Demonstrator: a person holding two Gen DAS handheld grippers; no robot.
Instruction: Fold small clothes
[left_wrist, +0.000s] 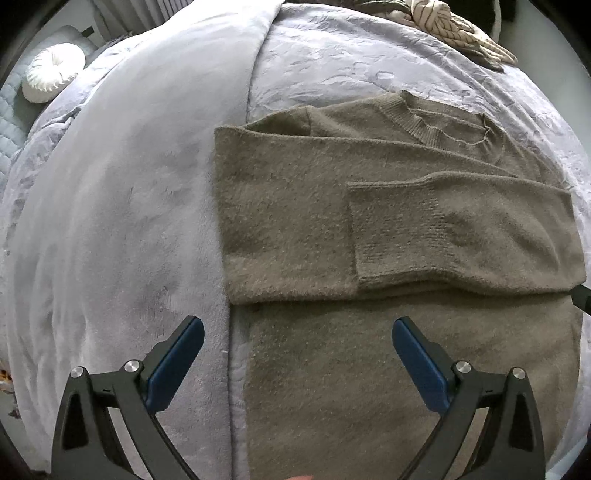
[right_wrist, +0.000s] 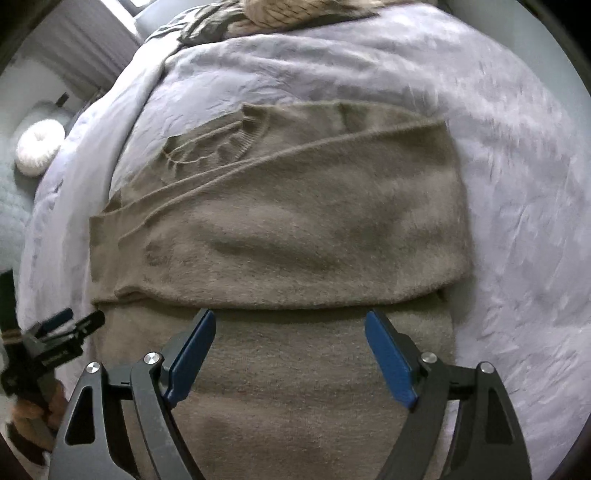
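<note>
Olive knit sweater (left_wrist: 388, 229) lies centre frame on the lilac bedspread (left_wrist: 110, 221), sleeves folded across, and with my left gripper (left_wrist: 297, 328) and right gripper (right_wrist: 290, 321) both wide and empty, I would pinch the lower hem corners evenly before folding upward.

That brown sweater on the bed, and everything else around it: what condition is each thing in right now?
Brown sweater: lying flat, both sleeves folded across its chest, lower part not yet folded up.
Left gripper: open, empty, above the sweater's left edge.
Right gripper: open, empty, above the sweater's lower part.
Grey blanket: spread over the bed, lightly wrinkled.
Striped clothes: heaped, unfolded, at the far edge.
Round white cushion: resting beside the bed.
</note>
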